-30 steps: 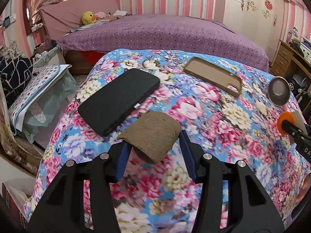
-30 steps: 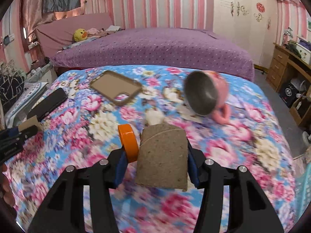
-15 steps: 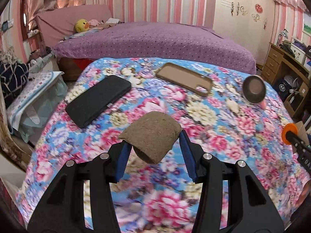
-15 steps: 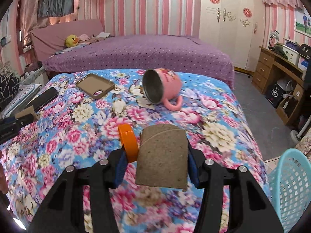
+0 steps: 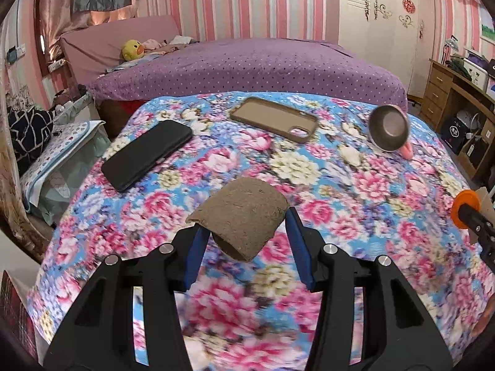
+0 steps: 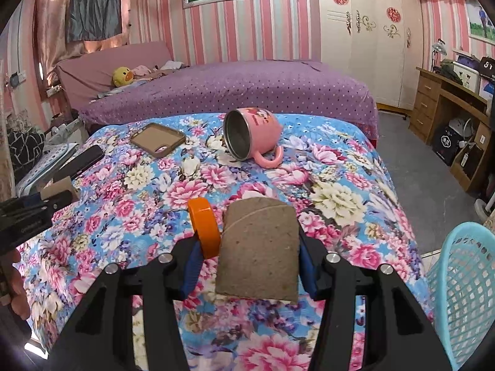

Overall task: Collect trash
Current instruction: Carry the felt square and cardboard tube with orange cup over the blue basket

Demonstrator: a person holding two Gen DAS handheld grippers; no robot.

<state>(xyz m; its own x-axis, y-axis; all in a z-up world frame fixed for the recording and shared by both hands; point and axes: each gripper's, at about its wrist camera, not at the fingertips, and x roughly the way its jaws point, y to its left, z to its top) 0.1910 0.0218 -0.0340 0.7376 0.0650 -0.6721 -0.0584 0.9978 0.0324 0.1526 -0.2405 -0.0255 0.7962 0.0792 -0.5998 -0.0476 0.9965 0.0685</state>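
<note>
clearly both pairs of jaws are clamped: left gripper (image 5: 244,232) on 1 cardboard scrap (image 5: 239,216), right gripper (image 6: 247,247) on another cardboard piece (image 6: 259,253), above the floral bed (image 6: 148,198). light, bendy; edge grips suit them.

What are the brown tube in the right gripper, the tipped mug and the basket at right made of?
Brown tube: looks like pressed cardboard, matte and speckled, with a spiral seam.
Mug: glossy pink printed outside, dull grey metal-looking inside, probably a steel liner; the shell's material is unclear.
Basket: light blue moulded lattice, likely plastic.
</note>
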